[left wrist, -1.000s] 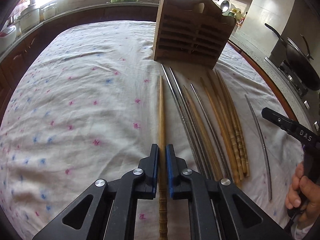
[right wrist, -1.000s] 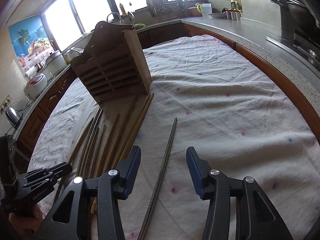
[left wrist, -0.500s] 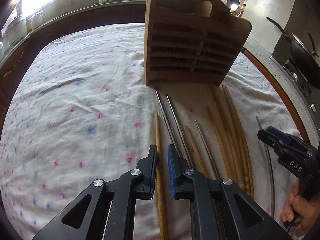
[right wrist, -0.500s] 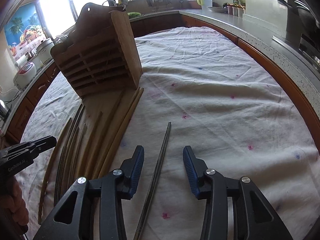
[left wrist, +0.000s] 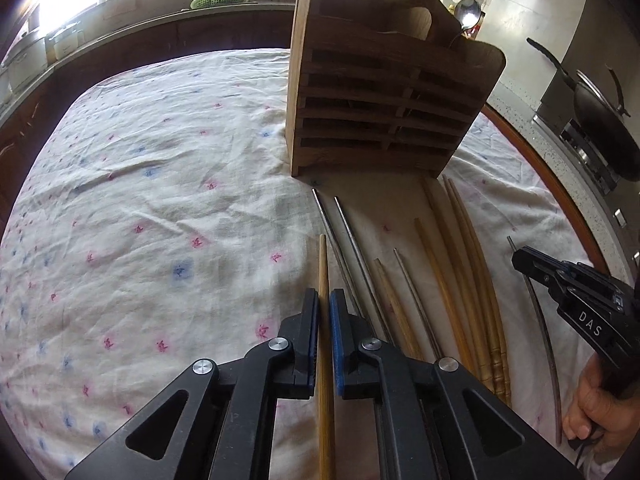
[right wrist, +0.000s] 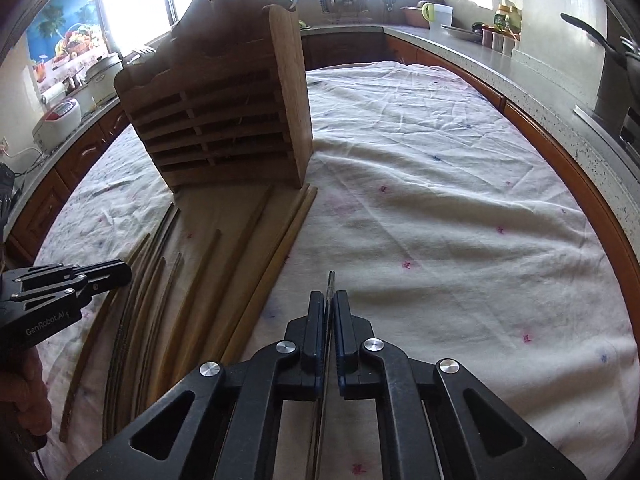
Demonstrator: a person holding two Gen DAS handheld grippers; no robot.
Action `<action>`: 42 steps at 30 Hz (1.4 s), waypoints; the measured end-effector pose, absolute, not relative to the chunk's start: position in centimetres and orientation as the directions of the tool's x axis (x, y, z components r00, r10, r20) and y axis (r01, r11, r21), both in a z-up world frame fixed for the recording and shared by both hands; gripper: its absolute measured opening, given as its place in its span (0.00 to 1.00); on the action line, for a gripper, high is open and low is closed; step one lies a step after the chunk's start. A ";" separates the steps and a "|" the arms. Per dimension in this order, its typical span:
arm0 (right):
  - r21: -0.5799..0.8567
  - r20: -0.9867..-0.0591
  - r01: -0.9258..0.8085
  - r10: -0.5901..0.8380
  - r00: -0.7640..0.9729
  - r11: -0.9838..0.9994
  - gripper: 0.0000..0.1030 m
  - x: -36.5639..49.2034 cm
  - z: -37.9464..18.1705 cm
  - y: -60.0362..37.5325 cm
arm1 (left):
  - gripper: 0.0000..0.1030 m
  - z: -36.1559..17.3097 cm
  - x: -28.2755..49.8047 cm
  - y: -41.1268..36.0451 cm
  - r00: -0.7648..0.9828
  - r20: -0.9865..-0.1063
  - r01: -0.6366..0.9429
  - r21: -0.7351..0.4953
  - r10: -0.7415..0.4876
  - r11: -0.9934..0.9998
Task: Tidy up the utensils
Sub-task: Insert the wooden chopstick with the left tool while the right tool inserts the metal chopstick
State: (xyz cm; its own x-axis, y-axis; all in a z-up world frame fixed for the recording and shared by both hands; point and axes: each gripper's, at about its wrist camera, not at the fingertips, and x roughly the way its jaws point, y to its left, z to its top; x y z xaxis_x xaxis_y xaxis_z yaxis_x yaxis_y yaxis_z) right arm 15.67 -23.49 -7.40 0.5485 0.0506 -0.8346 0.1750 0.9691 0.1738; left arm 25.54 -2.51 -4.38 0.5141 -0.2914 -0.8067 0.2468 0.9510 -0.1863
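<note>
I am at the picking-up step. My left gripper (left wrist: pixel 324 312) has its jaws nearly shut on a wooden chopstick (left wrist: pixel 323 264). The stick runs straight between the jaws and pokes out toward 12 o'clock. My right gripper (right wrist: pixel 328 312) has its jaws pressed tight on a thin metal chopstick (right wrist: pixel 331 284), and only its short tip sticks out ahead.

The wooden holder (left wrist: pixel 384 112) stands on the tabletop (left wrist: pixel 140 200) at 12 o'clock from my left jaws, and at about 11 o'clock from my right jaws. The other chopsticks (left wrist: pixel 460 272) lie flat in a row in front of it, at 2 o'clock from my left jaws.

Next, I think I must lift both sticks, tip them up, and drop them into the open top of the holder. I can't see inside the top from here. The metal stick is thin and smooth, so it may slip.
</note>
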 end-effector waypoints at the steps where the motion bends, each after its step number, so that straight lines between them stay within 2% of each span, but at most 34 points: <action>1: 0.187 -0.826 0.174 0.058 0.561 0.967 0.04 15.4 -7.0 -23.5 | 0.05 -3.9 25.1 -2.1 0.519 -0.795 0.245 -0.213 -0.313 0.946; 8: 0.267 -0.749 0.154 0.104 0.655 0.951 0.04 13.5 -2.1 -24.3 | 0.04 1.1 21.3 1.7 0.600 -0.665 0.236 -0.385 -0.445 0.892; 13: 0.302 -0.675 0.124 0.120 0.728 0.945 0.04 12.5 2.3 -24.6 | 0.05 4.6 18.5 4.1 0.656 -0.579 0.260 -0.431 -0.485 0.864; 23: 0.322 -0.557 0.094 0.109 0.824 0.942 0.04 11.5 8.1 -25.3 | 0.04 8.3 14.6 6.2 0.711 -0.502 0.296 -0.421 -0.492 0.857; 42: 0.360 -0.470 0.089 0.098 0.877 0.929 0.04 13.1 11.2 -27.3 | 0.04 11.8 16.8 5.6 0.787 -0.416 0.307 -0.376 -0.456 0.874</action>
State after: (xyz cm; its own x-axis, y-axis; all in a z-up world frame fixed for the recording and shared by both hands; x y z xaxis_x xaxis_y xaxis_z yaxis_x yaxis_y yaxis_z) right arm 13.12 -27.31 11.16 0.8773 0.0978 -0.4699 0.0893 0.9287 0.3600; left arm 16.82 5.63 11.80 0.7871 -0.4556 -0.4158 0.3074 0.8742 -0.3760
